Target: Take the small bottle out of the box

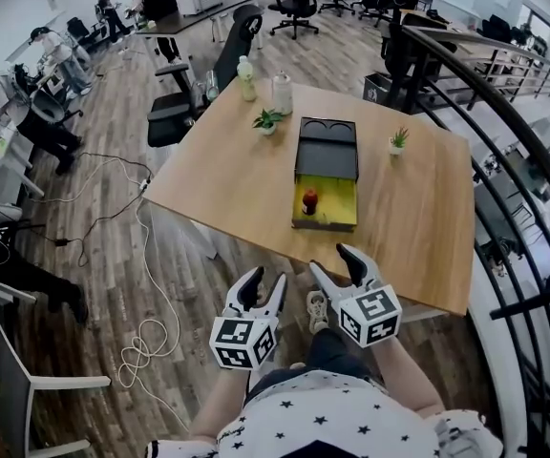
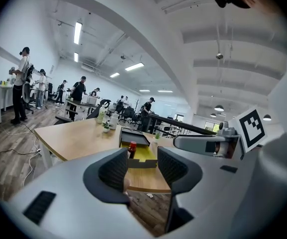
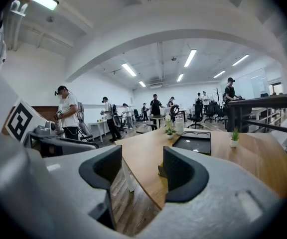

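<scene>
We are holding the left gripper and the right gripper side by side in front of our star-patterned white shirt, above the grey-brown plank floor and short of the table's near edge. In the left gripper view the left gripper is standing with its dark padded jaws apart and nothing between them. The right gripper is doing the same in its own view, jaws spread and empty. A looped white cable is lying on the floor to our left.

Beyond the grippers, the light wooden table is carrying a shallow open box with a yellow inside, set near the table's front edge. The small dark bottle with a red cap is sitting inside that box, and it is showing upright in the left gripper view. The box's black lid is lying open just behind the yellow part.

Farther back, a small potted green plant is standing left of the lid and another right of it. A pale green bottle and a clear jar are waiting at the far edge, with a black office chair beside them. People are working at desks in the distance.
</scene>
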